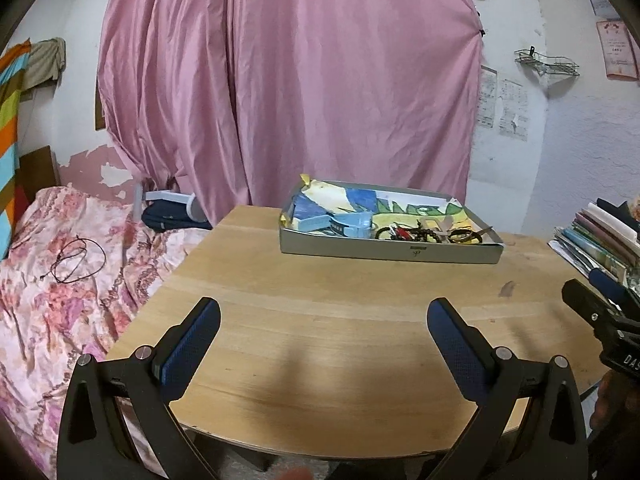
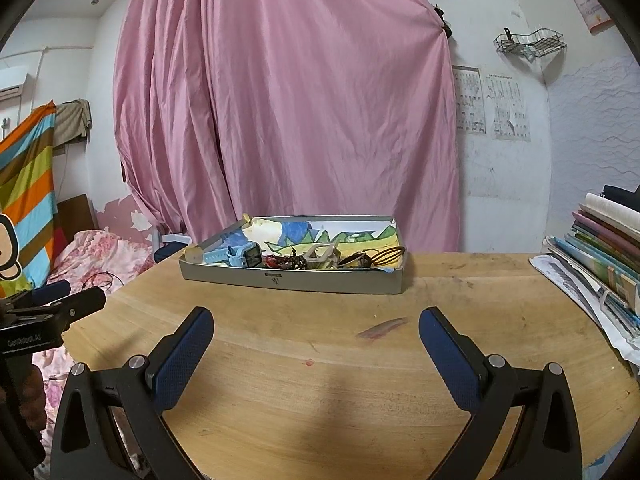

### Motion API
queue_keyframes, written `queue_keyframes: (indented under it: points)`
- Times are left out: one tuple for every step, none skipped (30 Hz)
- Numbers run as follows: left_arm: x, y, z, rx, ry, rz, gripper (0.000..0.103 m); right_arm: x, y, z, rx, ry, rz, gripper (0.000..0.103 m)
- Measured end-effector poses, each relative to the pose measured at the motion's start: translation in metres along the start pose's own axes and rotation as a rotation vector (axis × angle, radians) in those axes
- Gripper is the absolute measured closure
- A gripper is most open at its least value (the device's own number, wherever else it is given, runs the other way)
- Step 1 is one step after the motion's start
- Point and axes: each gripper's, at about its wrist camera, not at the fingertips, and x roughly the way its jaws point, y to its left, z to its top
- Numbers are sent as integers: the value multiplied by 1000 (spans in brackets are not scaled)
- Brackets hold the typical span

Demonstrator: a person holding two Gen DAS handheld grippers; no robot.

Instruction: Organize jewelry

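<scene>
Both grippers, left [image 1: 324, 312] and right [image 2: 316, 322], are held spread wide and empty above the bare table [image 2: 320, 380]. The jewelry [image 2: 304, 260] is heaped along the near wall of the tray [image 2: 288, 280], beside a blue watch [image 2: 244, 256]. One piece should be singled out and approached from above, so neighbours are not dragged.

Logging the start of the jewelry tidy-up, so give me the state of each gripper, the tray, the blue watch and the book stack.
Left gripper: open, empty.
Right gripper: open, empty.
Tray: uncovered, flat on table, holding jewelry.
Blue watch: lying inside tray.
Book stack: closed, piled at table edge.
</scene>
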Motion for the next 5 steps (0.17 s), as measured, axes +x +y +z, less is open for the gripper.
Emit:
queue_keyframes:
  points:
    - [-1,-1,-1,2,-7,-2,2,1,0,0,1,1,-1,0]
    - [0,-1,0,5,-9,-3,2,2,0,0,2,4,-1,0]
    - [1,-1,0,8,-9,-1,2,2,-1,0,2,6,0,0]
    - [2,-2,0,9,-6,0,2,3,-2,0,4,14,4,0]
    - [3,-2,1,9,-1,0,2,4,-3,1,7,22,9,0]
